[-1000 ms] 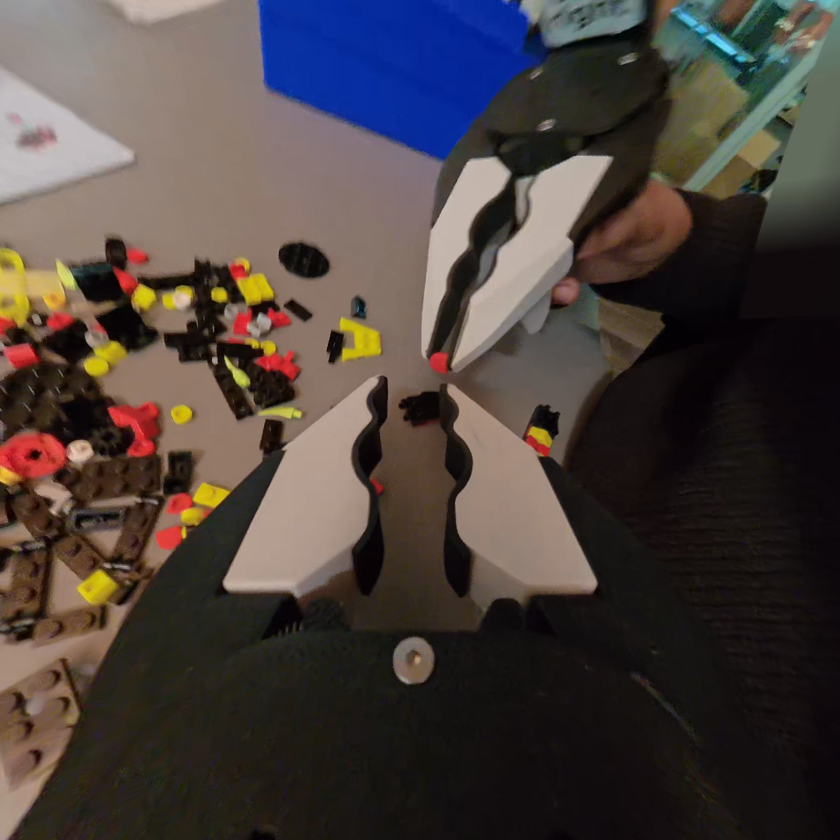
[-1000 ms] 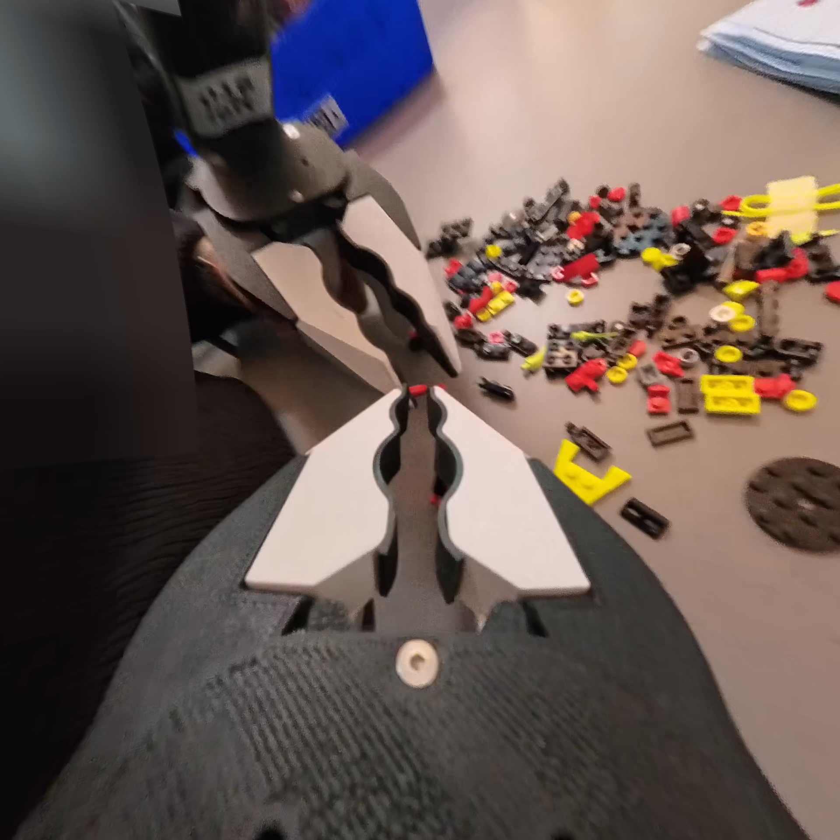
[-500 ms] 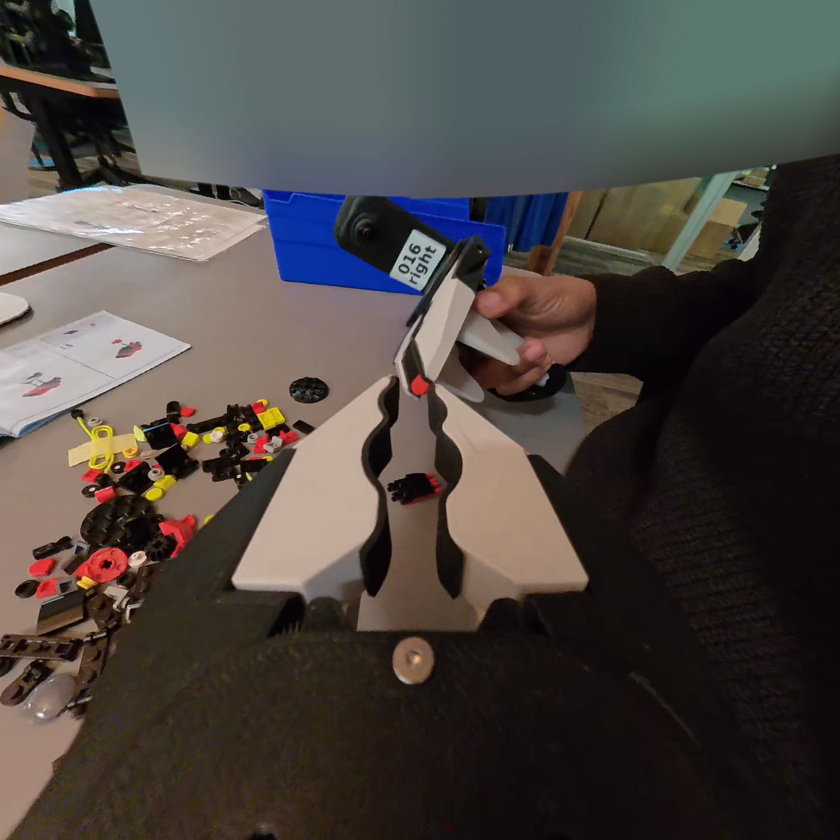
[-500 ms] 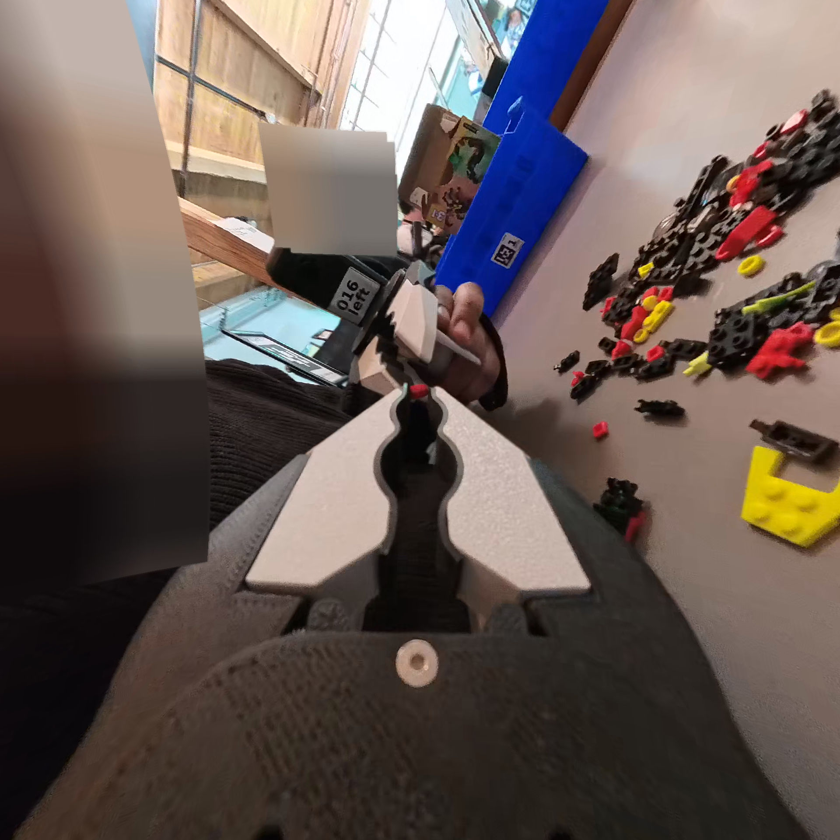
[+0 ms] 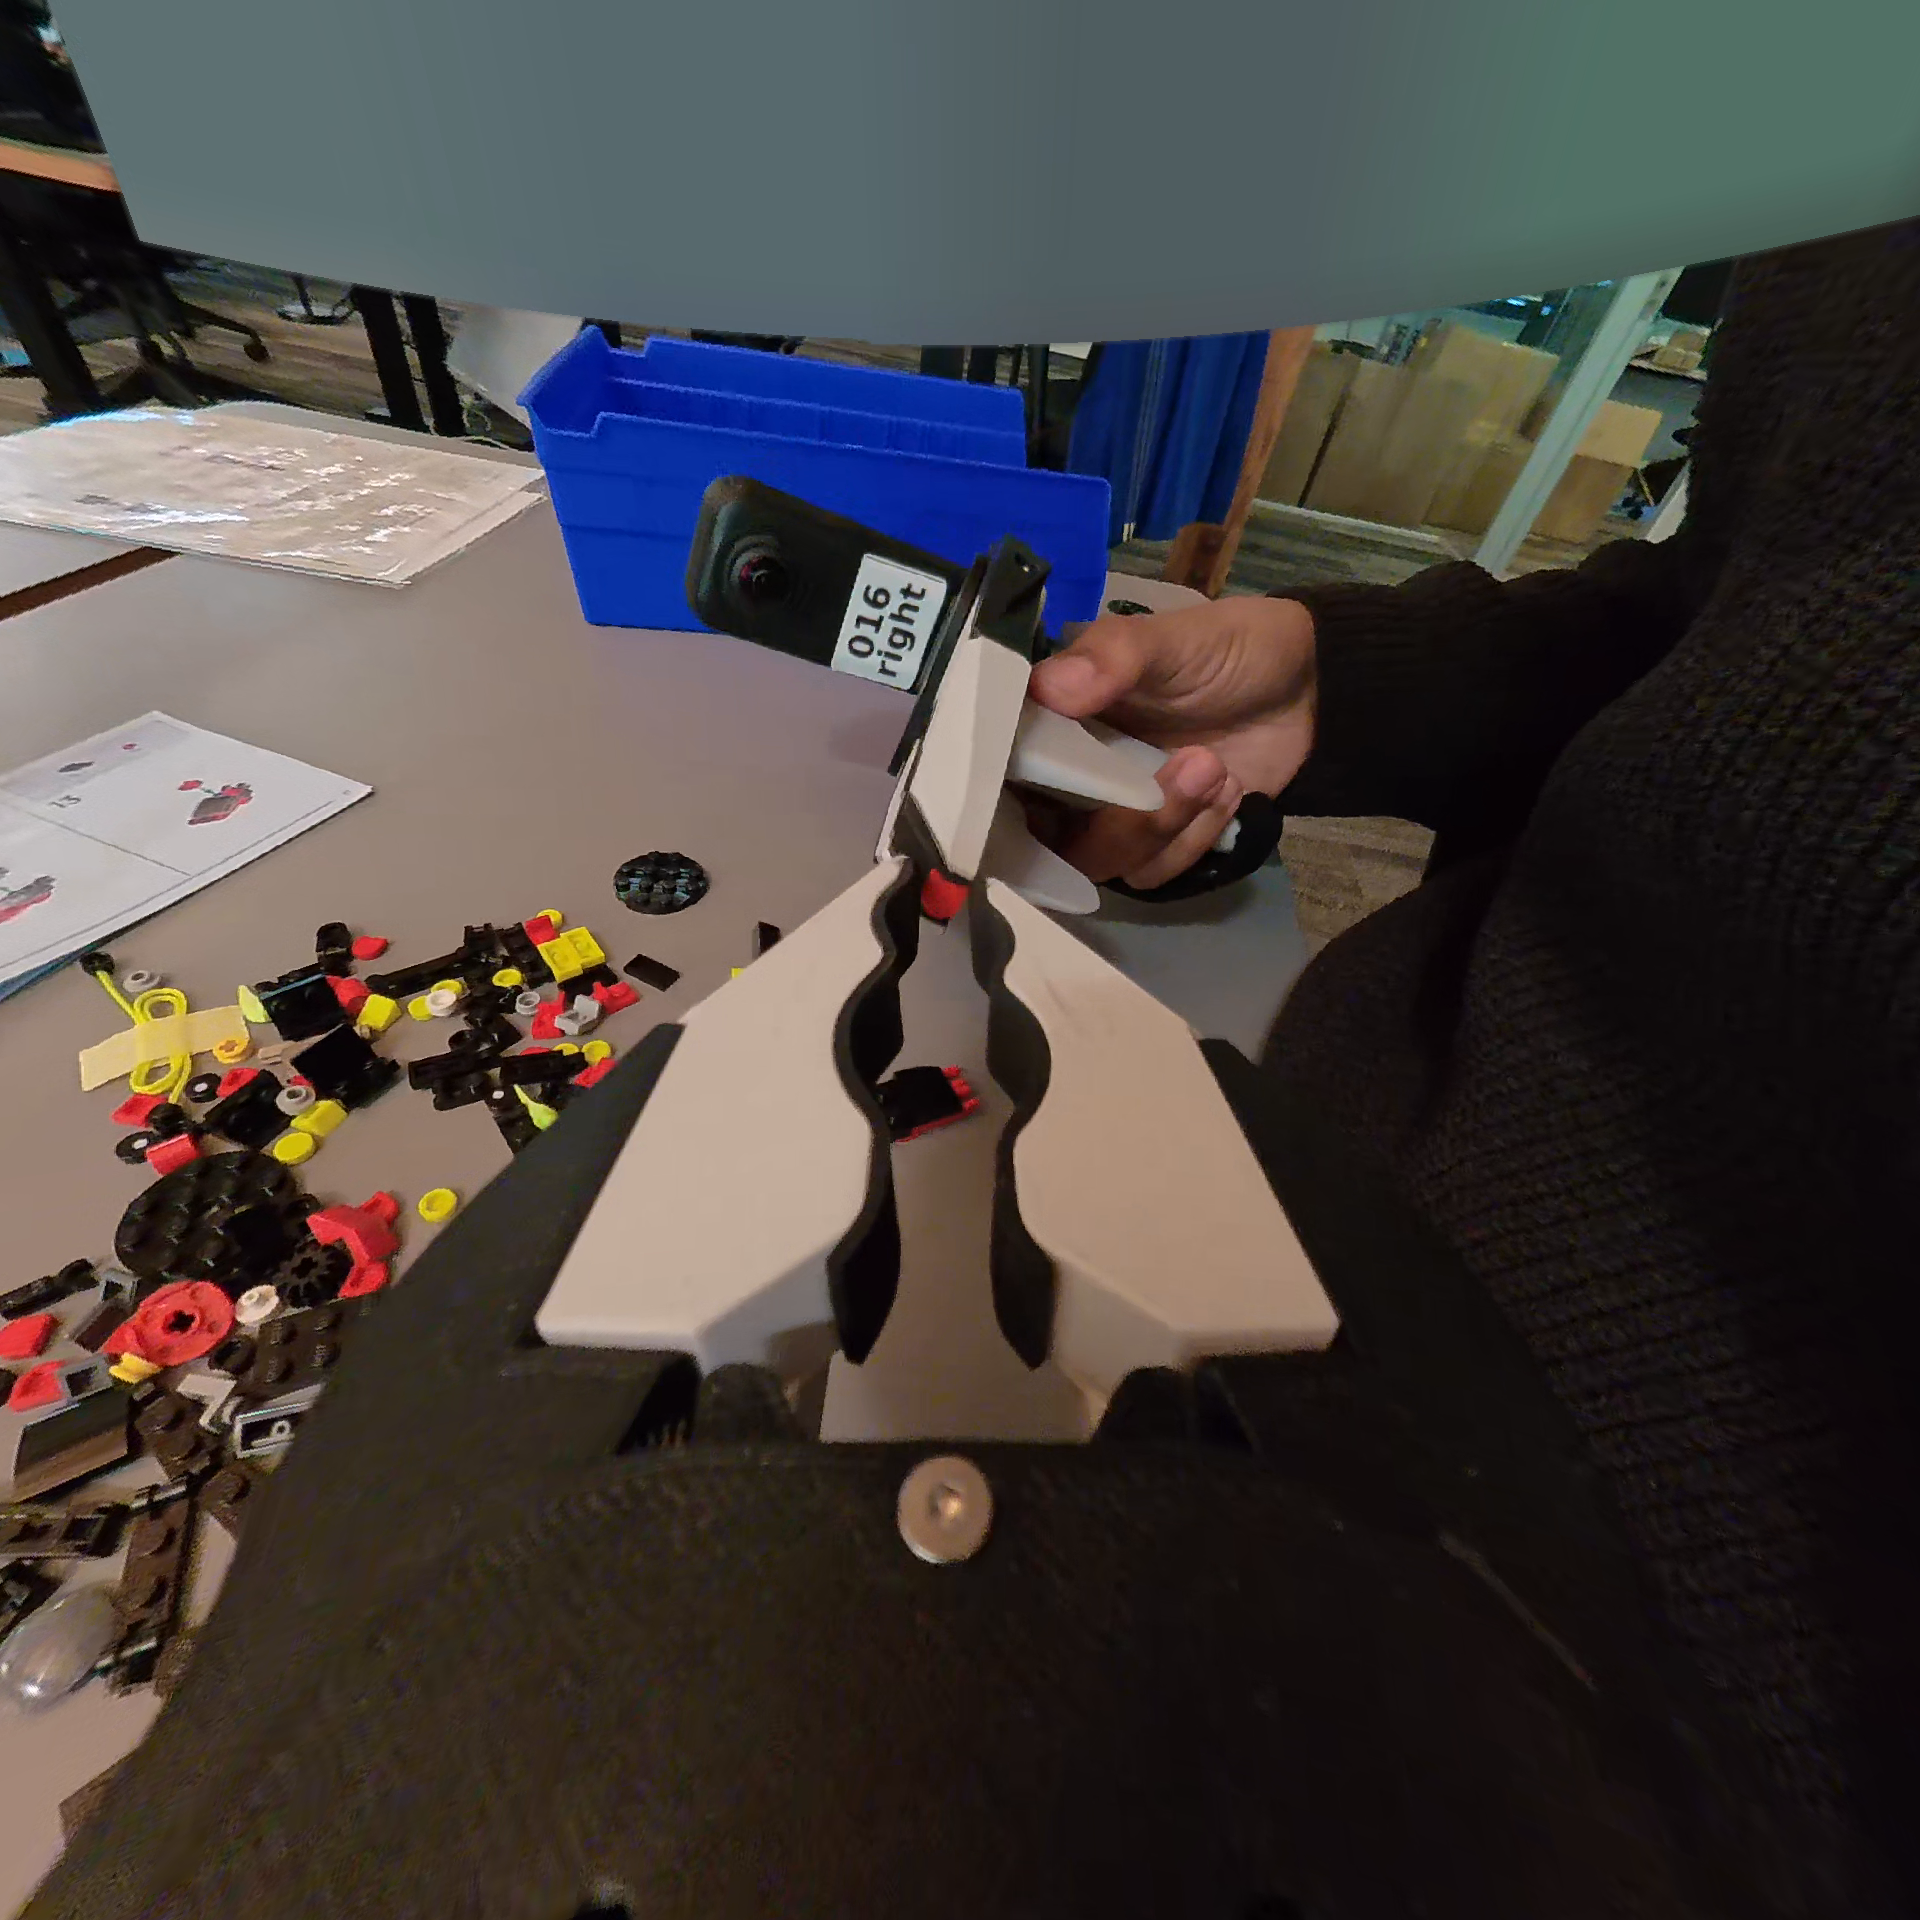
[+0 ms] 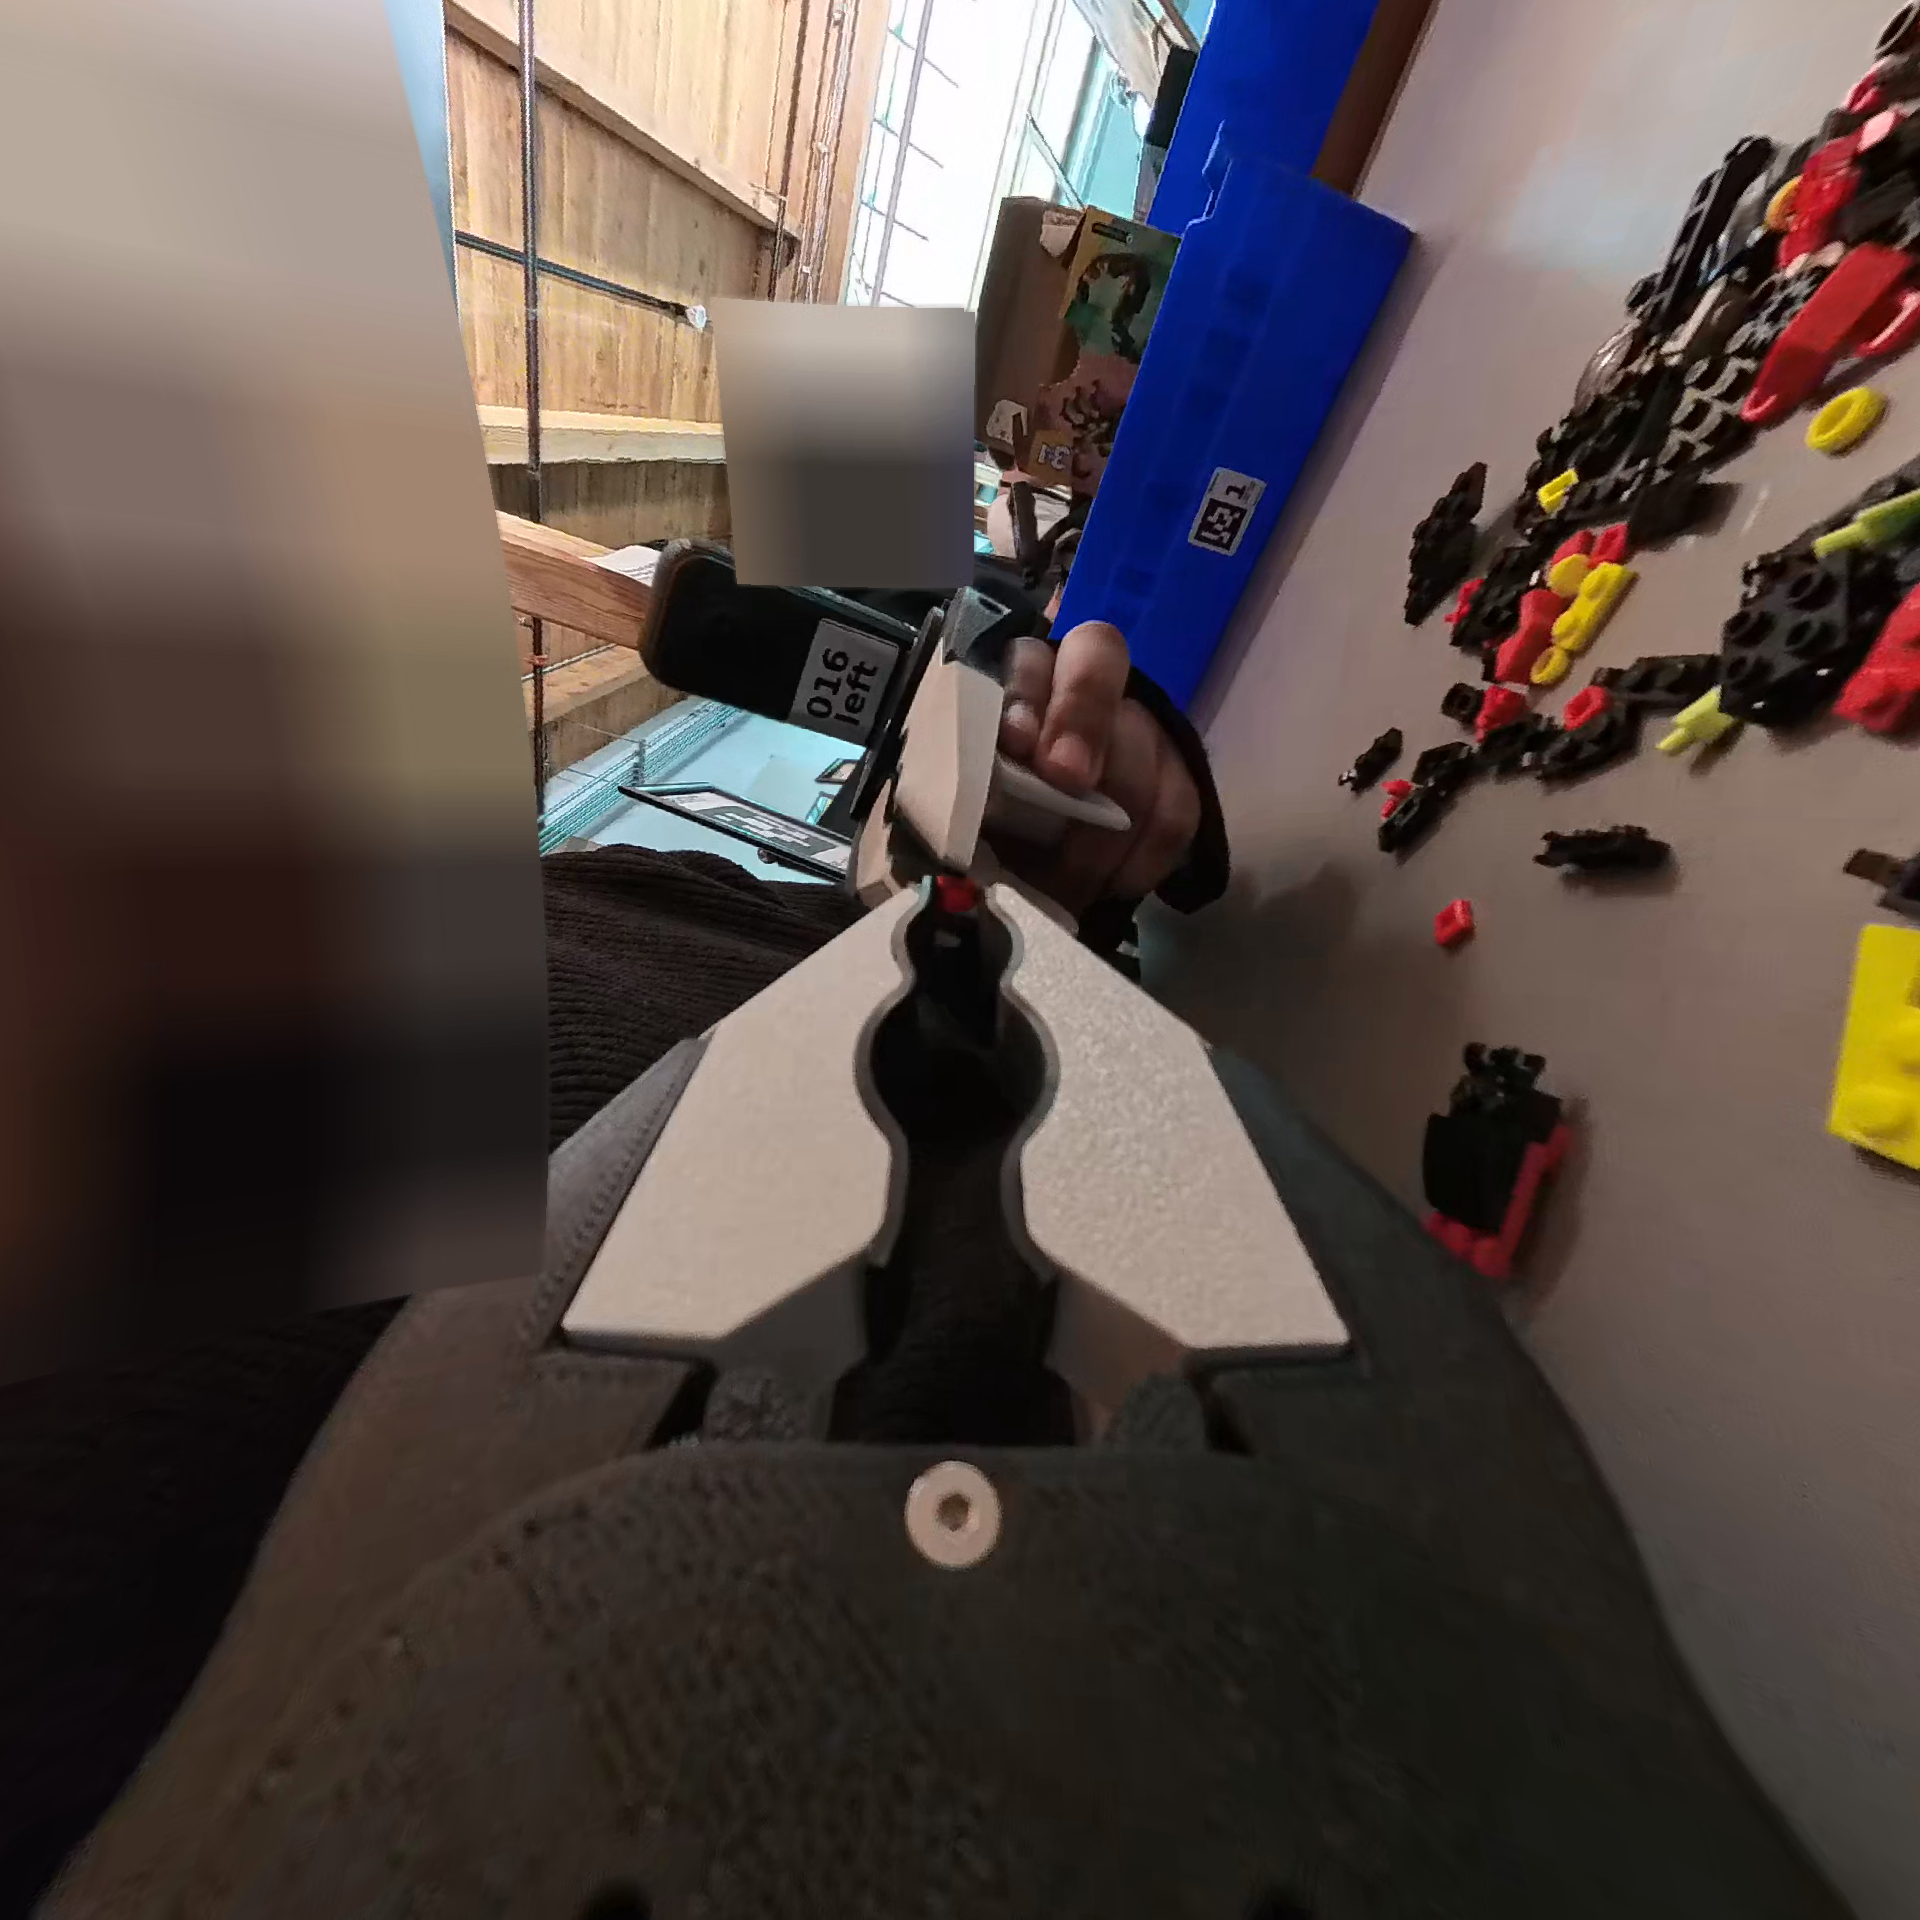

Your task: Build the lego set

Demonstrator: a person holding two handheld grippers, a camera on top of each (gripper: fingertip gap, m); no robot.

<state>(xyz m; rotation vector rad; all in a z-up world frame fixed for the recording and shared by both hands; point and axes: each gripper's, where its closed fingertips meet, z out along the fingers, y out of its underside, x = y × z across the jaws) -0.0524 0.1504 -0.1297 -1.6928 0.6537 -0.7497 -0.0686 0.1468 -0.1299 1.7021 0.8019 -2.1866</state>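
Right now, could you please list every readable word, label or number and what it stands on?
I won't quote writing; these things bear it:
White label on the black camera in the left wrist view: legible.
White tag on the camera in the right wrist view: legible.
Sticker on the blue bin: tiny.
Instruction booklet: too small.

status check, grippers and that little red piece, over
Right gripper shut on small red piece, held above the table. Left gripper part open, tips flanking that piece. Black and red sub-build on table below; nothing in the way.
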